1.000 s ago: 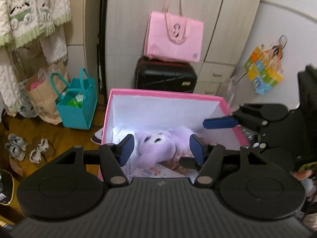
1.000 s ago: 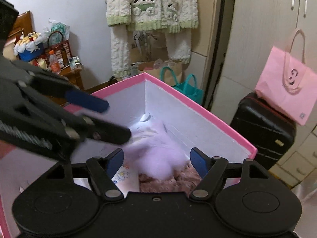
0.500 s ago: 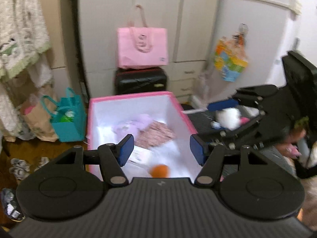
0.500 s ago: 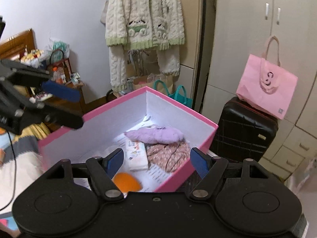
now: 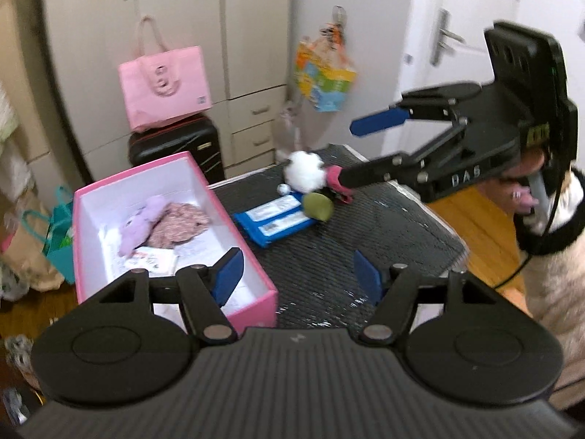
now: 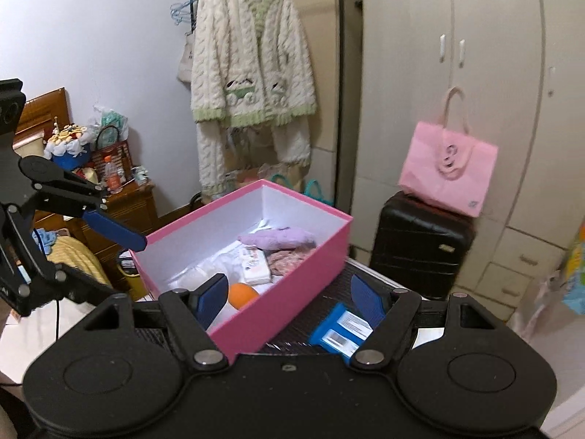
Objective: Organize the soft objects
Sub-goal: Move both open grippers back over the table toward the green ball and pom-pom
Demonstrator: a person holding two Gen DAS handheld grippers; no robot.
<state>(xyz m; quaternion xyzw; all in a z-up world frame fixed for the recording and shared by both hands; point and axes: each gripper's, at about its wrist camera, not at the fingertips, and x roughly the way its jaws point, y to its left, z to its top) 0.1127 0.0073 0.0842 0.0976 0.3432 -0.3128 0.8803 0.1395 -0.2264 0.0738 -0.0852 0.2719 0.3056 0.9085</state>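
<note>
Both grippers empty above the pink box (image 5: 175, 256): left gripper (image 5: 296, 274) jaws opening, right gripper (image 6: 289, 298) jaws apart; purple plush (image 6: 278, 237) lies inside the box, white pompom (image 5: 305, 171) and blue packet (image 5: 276, 219) beside it.

My left hand-held gripper (image 5: 294, 274) tilts downward, its jaws opening with nothing between them. My right hand-held gripper (image 6: 289, 297) also angles down, jaws wide apart and empty.

Pink box (image 5: 175, 285) with white inside, lilac plush (image 5: 140, 221), blue packet (image 5: 274, 219), white pompom (image 5: 305, 170)
</note>
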